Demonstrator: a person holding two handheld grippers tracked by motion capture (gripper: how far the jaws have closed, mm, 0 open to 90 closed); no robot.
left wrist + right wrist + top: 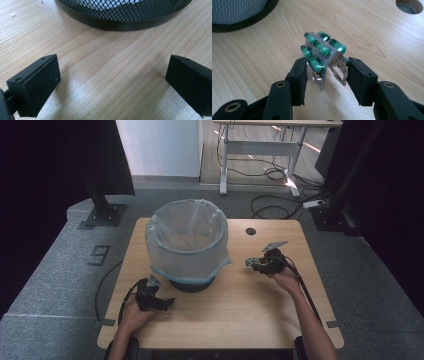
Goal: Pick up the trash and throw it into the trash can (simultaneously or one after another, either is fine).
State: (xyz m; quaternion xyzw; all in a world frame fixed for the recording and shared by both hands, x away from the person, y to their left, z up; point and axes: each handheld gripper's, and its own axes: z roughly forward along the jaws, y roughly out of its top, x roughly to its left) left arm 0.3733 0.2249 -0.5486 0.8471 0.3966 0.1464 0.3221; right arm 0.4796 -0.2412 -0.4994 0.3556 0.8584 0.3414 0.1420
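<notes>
A bent blister pack of green capsules is pinched between the jaws of my right gripper, lifted a little off the wooden table. From above, the right gripper holds the pack to the right of the bin. The bin is black mesh lined with a clear plastic bag, standing at the table's middle left. My left gripper rests on the table in front of the bin, its jaws wide apart with nothing between them. The bin's black base rim lies just ahead of it.
A round cable hole sits near the table's far edge, right of the bin, and it also appears as a cable hole beyond the pack. Cables trail from both grippers toward the person. Black stands and a desk frame stand on the floor beyond.
</notes>
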